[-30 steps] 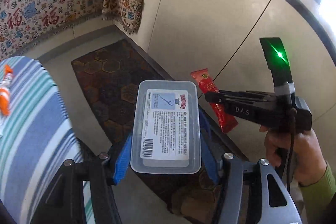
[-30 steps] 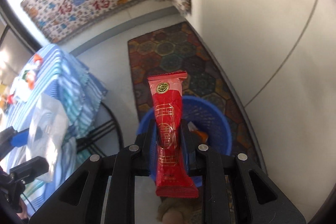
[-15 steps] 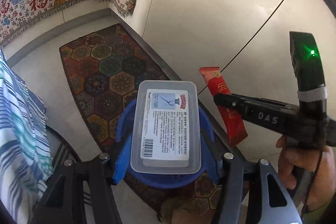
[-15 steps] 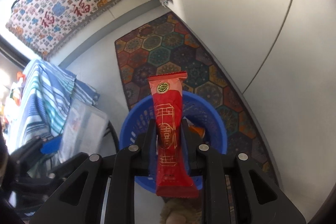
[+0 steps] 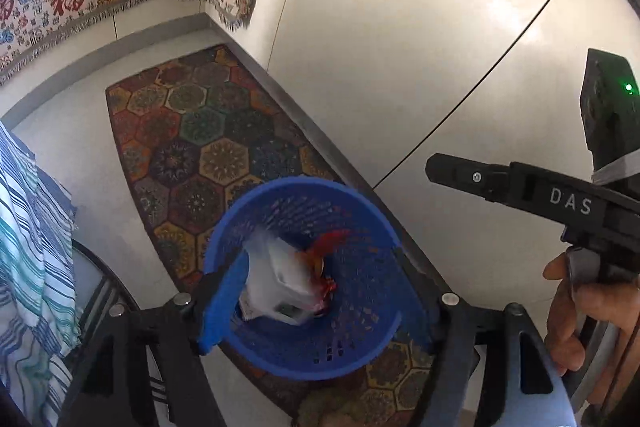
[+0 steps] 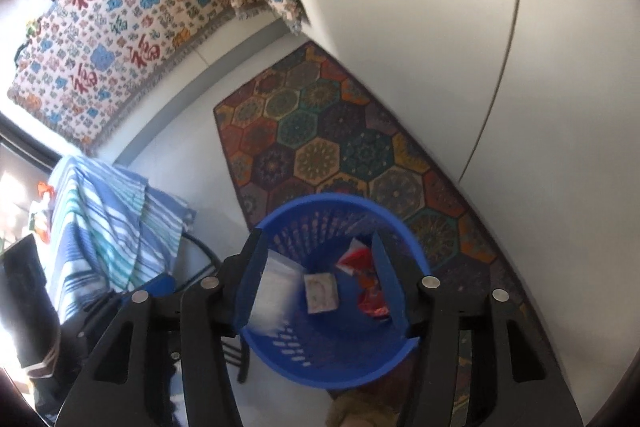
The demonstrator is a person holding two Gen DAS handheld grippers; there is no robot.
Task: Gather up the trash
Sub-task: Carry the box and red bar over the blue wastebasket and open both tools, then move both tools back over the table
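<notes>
Blue plastic basket on the patterned rug, beside the pale wall. Striped cloth draped over the worktop, left of the basket. Left gripper above the basket, jaws opening, nothing pinched between them. Right gripper likewise over the basket, jaws opening and empty. Clear plastic box blurred inside the basket. Red wrapper inside the basket too, just beside the box.

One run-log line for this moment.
left gripper: opening, empty | right gripper: opening, empty | plastic box, red wrapper: in blue basket
</notes>
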